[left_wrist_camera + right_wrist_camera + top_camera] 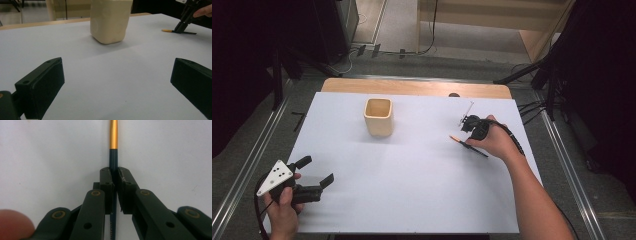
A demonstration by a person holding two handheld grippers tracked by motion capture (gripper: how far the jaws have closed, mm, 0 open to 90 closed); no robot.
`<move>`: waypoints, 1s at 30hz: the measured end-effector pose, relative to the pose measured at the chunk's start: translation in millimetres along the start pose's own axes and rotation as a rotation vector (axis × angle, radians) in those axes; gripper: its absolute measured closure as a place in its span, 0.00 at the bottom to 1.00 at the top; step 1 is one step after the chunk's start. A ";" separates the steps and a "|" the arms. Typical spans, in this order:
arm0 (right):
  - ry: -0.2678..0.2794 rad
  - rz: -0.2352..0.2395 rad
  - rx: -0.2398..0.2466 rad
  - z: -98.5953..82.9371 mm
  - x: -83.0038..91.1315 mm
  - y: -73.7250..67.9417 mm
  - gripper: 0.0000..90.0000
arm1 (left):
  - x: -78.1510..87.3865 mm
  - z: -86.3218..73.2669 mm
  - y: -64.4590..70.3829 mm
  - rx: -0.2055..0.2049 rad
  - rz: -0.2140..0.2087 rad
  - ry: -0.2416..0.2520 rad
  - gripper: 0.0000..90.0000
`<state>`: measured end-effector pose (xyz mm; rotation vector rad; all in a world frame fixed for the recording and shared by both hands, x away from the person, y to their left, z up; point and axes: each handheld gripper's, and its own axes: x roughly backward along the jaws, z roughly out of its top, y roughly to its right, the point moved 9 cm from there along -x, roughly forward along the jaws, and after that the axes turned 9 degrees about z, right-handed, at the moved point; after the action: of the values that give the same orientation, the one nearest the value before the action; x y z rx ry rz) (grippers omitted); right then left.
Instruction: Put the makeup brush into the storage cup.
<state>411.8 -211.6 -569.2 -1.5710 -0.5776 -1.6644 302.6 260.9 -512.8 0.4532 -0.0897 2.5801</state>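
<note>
1. One pencil (113,157) is the thing in hand: a thin dark shaft with an orange-gold end, lying flat on the white table (412,190). It runs straight out between the jaws of the right gripper (114,176), its gold end beyond the tips.
2. Judging by its build, it should be very light and stiff, with a smooth, likely slick shaft that could roll or pivot if pinched off-centre.
3. The right gripper's jaws are closed onto the dark shaft just behind the gold section. That hold looks sound; a grip nearer the shaft's middle would probably swing less when lifted.
4. One cream cup (378,116) stands upright, well ahead of the left gripper (314,170) and well apart from the pencil. It looks rigid and open-topped.
5. The left gripper's jaws stand wide apart with nothing between them, low over bare table, the cup far beyond their tips.
6. Count: one pencil, one cup, two grippers, two hands.
</note>
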 end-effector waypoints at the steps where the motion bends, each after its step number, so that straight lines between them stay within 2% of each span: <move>1: -0.002 -0.008 0.000 0.1 0.0 -0.2 0.94 | -0.1 0.2 0.3 0.000 -0.002 0.001 0.00; 5: 0.018 -0.044 -0.012 1.0 0.6 -0.9 0.94 | 0.0 0.2 0.4 0.000 -0.002 0.001 0.00; 6: 0.070 -0.056 -0.028 3.9 2.0 -0.8 0.94 | 0.0 0.1 0.1 0.001 -0.001 0.000 0.00; 9: 0.151 -0.043 -0.047 9.3 7.5 -4.6 0.94 | -0.1 0.1 0.0 0.003 -0.001 0.001 0.00; 10: 0.174 -0.040 -0.055 11.2 9.2 -6.4 0.94 | -0.3 -0.1 -0.1 0.000 -0.001 -0.001 0.00; 11: 0.174 -0.040 -0.055 11.2 9.2 -6.4 0.94 | -0.3 -0.1 -0.1 0.000 -0.001 -0.001 0.00; 14: 0.261 -0.057 -0.067 17.0 15.3 -7.6 0.94 | -0.7 -0.3 0.7 -0.002 -0.004 -0.002 0.00; 16: 0.313 -0.052 -0.066 19.3 18.9 -9.7 0.94 | -1.2 -0.2 1.7 -0.001 -0.003 -0.002 0.00; 17: 0.313 -0.052 -0.066 19.3 18.9 -9.7 0.94 | -1.2 -0.2 1.7 -0.001 -0.003 -0.002 0.00; 18: 0.359 -0.055 -0.073 21.4 22.0 -11.5 0.94 | -1.3 -0.2 2.2 -0.001 -0.004 -0.002 0.00; 20: 0.380 -0.054 -0.081 22.4 24.1 -12.7 0.94 | -1.4 -0.1 2.4 -0.001 -0.005 -0.001 0.00; 21: 0.435 -0.051 -0.084 25.7 28.7 -14.3 0.94 | -1.5 -0.2 2.5 -0.001 -0.005 -0.002 0.00; 23: 0.488 -0.046 -0.091 29.5 34.0 -16.6 0.94 | -1.6 -0.1 2.6 -0.001 -0.005 -0.003 0.00; 24: 0.510 -0.045 -0.092 31.4 36.9 -17.8 0.94 | -1.5 -0.1 2.6 -0.003 -0.005 -0.003 0.00; 25: 0.510 -0.045 -0.092 31.4 36.9 -17.8 0.94 | -1.5 -0.1 2.6 -0.003 -0.005 -0.003 0.00; 30: 0.632 -0.046 -0.086 42.2 51.0 -27.0 0.94 | -1.9 0.2 3.2 -0.001 -0.010 -0.001 0.00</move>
<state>420.0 -174.1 -508.9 -0.9975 -0.2113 -2.1041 302.6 257.2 -513.2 0.4529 -0.0891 2.5704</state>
